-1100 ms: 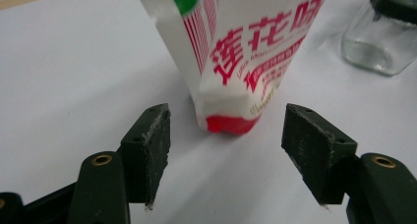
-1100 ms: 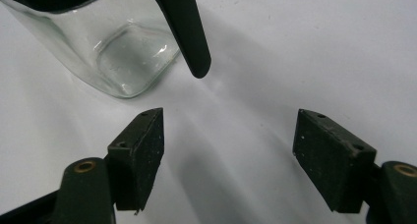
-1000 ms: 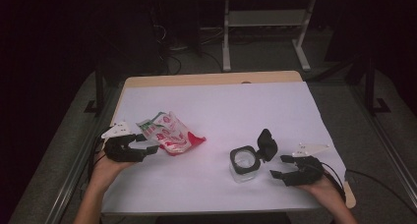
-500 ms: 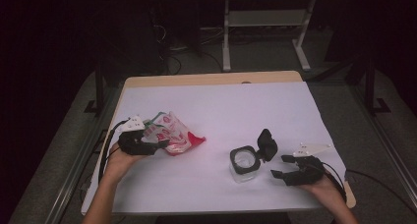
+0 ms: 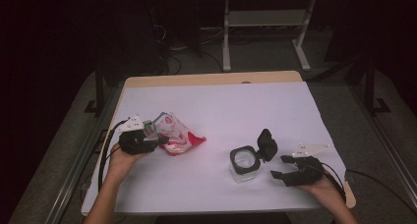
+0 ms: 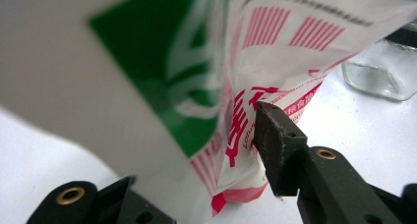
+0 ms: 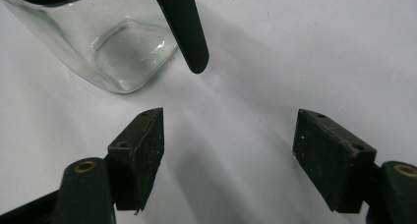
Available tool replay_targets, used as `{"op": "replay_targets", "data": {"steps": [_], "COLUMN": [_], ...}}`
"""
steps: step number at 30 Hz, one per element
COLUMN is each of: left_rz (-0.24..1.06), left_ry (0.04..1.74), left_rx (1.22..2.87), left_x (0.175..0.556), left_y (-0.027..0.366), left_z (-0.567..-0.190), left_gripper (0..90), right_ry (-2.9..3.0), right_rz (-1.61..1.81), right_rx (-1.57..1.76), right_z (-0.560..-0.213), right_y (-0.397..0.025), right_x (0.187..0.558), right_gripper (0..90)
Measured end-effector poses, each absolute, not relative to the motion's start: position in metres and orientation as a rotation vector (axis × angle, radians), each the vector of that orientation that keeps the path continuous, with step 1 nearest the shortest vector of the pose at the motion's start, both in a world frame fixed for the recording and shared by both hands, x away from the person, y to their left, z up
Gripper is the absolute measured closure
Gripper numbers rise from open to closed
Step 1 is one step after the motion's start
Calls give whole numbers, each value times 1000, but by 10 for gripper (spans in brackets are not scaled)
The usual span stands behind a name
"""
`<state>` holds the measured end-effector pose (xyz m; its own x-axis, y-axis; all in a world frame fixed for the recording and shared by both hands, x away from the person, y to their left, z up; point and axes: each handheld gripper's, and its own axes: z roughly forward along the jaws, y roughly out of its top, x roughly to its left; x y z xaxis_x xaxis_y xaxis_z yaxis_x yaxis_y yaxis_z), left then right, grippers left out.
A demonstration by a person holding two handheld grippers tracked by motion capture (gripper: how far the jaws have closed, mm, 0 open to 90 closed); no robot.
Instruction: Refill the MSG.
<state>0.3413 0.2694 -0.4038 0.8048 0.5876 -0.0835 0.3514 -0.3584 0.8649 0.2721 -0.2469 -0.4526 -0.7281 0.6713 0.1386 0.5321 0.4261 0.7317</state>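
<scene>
**Pouch taken up beside an opened jar**

Left gripper (image 5: 156,140) pinches the red-and-green pouch (image 5: 174,135) at its near edge, apparently for lifting. Right gripper (image 5: 277,167), jaws spread and empty, rests on the desk (image 5: 221,106) just beside the jar (image 5: 244,162), whose hinged lid (image 5: 266,144) stands open, seemingly awaiting filling.

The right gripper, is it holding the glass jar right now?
No, the right gripper has its jaws spread wide over bare table, with the glass jar lying beyond them, untouched.
</scene>
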Motion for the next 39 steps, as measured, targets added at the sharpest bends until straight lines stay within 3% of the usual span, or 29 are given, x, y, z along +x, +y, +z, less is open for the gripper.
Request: {"op": "replay_targets", "data": {"steps": [4, 8, 28, 39], "left_rz": [278, 290, 274, 312], "left_ry": [719, 711, 722, 707], "left_rx": [1954, 1935, 1911, 1875], "left_x": [341, 341, 340, 325], "left_y": [271, 270, 269, 249], "left_z": [-402, -399, -399, -376], "left_gripper": [711, 890, 900, 900], "right_ry": [2500, 2504, 2509, 2500], "right_rz": [1187, 1184, 1176, 1181], "right_rx": [1070, 1068, 1065, 1068], "right_z": [-452, -453, -453, -452], "right_y": [-247, -246, -245, -248], "right_x": [272, 272, 272, 272], "right_gripper": [274, 274, 274, 274]}}
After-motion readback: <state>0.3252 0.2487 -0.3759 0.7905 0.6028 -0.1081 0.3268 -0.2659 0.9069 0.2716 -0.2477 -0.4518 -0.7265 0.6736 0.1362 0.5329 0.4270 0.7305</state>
